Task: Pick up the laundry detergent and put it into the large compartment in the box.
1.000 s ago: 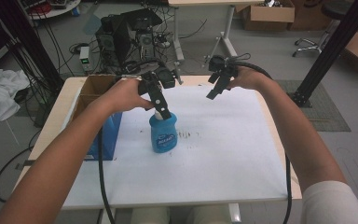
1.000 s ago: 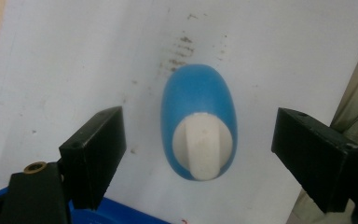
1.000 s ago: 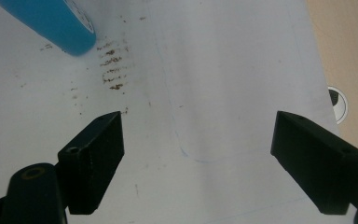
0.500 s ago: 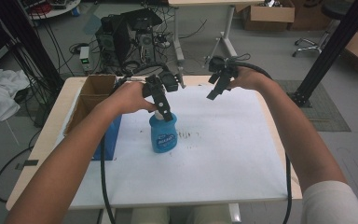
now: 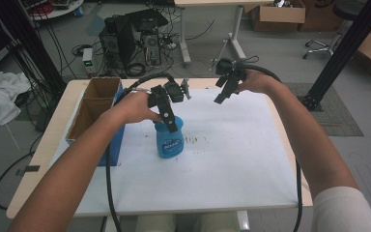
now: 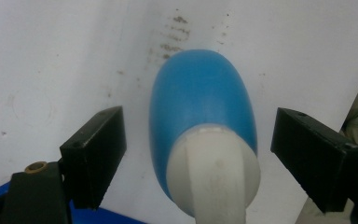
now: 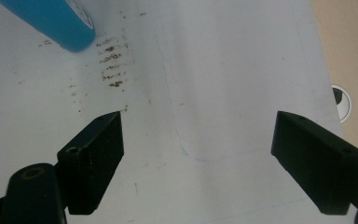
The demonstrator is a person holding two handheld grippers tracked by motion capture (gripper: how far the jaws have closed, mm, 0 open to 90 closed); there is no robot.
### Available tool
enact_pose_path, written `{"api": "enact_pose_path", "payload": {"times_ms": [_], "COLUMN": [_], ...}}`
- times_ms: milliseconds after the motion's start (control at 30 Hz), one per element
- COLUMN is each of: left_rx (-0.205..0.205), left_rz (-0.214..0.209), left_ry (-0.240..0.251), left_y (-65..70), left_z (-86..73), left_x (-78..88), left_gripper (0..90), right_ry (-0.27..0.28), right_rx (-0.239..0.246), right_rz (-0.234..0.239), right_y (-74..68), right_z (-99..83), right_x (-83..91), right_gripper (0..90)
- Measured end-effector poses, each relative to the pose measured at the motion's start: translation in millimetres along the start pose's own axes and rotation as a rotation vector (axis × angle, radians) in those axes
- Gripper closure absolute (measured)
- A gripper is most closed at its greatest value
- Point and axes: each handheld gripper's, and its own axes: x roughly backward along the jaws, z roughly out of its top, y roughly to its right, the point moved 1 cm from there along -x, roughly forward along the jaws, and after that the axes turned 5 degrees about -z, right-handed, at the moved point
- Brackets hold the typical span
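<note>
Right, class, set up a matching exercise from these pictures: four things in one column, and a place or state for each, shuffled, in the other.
Things:
1. bottle
2. box
3. left tool
4. right tool

Places or states:
A. open, above bare table, far side
B. upright, mid-table
C. at the table's left edge, top open
D. open, jaws either side of the bottle's cap

Pairs: 1-B, 2-C, 3-D, 4-A

Grey floor (image 5: 280, 43) strewn with cables, a computer tower (image 5: 118, 38), cardboard boxes (image 5: 275, 12).
</note>
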Motion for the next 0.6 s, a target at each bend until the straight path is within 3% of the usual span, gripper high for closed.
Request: {"api": "enact_pose_path", "payload": {"times_ms": [600], "left_rx": [-0.002], "left_rz": [-0.002], "left_ry": [-0.036], "left_y": [-0.4], "left_z": [-0.6], "left_x": [-20.2], "left_gripper": [18.8], "right_ry": [0.004], "right_rx": [0.003], "right_rz": [-0.004], "right_y": [0.4], "right_z": [-0.1], "right_x": [0.5], "right_gripper": [16.9]}}
